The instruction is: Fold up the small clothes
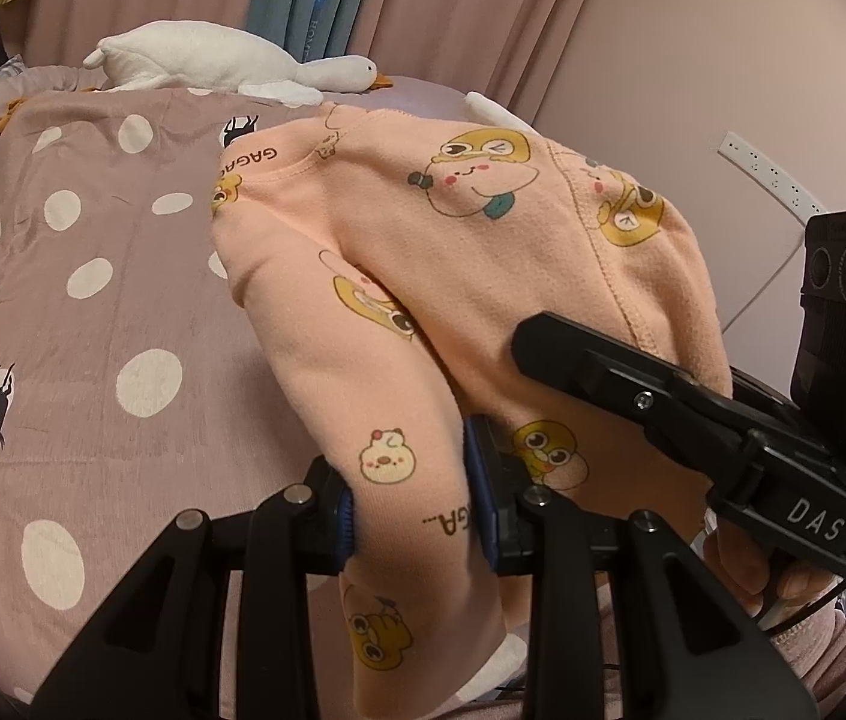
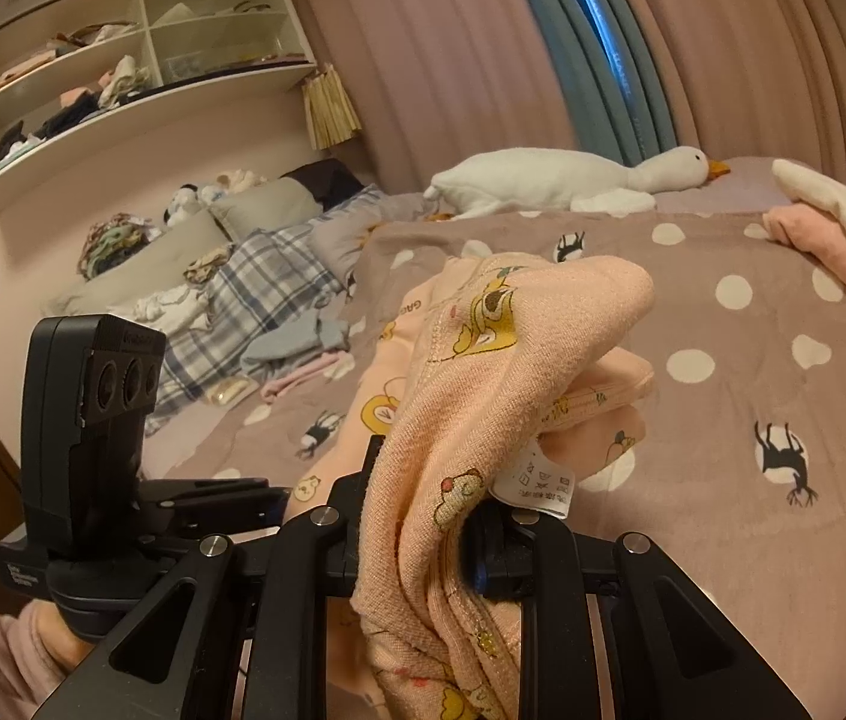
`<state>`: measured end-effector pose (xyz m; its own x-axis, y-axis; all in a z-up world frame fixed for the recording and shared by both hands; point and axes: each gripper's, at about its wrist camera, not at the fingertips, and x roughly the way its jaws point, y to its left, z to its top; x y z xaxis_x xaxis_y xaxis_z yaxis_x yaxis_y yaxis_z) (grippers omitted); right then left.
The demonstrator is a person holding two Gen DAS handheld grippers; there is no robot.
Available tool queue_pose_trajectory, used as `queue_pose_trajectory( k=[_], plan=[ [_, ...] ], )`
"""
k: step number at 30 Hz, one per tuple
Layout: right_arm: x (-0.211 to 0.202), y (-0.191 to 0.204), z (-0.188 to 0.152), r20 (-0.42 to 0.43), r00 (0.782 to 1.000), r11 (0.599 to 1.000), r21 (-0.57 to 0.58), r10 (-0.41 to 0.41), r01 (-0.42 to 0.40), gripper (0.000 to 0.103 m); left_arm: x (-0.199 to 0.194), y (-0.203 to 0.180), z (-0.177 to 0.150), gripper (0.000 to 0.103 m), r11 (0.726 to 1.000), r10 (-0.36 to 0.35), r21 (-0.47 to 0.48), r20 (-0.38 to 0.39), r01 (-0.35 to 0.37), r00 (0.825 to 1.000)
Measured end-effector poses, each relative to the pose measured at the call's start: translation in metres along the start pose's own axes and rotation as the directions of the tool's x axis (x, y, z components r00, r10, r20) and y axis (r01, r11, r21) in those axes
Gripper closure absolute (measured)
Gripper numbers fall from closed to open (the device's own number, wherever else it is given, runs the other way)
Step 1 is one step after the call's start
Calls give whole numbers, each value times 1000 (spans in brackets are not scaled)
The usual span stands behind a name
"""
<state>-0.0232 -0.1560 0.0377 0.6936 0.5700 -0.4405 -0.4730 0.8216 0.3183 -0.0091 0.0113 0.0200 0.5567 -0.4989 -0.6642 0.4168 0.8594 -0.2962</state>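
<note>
Peach cartoon-print garment hangs above the dotted bedspread, in front of the white goose toy. Left gripper and right gripper each have narrow jaws clamped on its fabric.

Peach garment being shown against a dotted mauve bedspread

A peach-pink child's top printed with yellow and cream cartoon animals is being displayed over a mauve bedspread patterned with white dots and black deer; a white plush goose with an orange beak and pink curtains are being seen behind.
</note>
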Motion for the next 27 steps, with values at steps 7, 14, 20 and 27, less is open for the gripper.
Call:
queue_pose_trajectory(
  k=[7, 14, 20, 27],
  plan=[
    [13, -6, 6, -12, 1000, 1000, 19, 9, -9, 79, 14, 11, 10, 72, 1000, 13, -12, -23, -14, 1000],
    [25, -7, 10, -25, 1000, 1000, 28, 5, -5, 79, 26, 18, 17, 72, 1000, 20, -23, -36, -21, 999],
    [28, -6, 11, -29, 1000, 1000, 31, 3, -2, 79, 31, 25, 23, 72, 999, 20, -26, -41, -21, 999],
    [38, -8, 15, -42, 999, 999, 37, 1, 0, 79, 37, 28, 25, 72, 999, 25, -34, -49, -27, 998]
  ],
)
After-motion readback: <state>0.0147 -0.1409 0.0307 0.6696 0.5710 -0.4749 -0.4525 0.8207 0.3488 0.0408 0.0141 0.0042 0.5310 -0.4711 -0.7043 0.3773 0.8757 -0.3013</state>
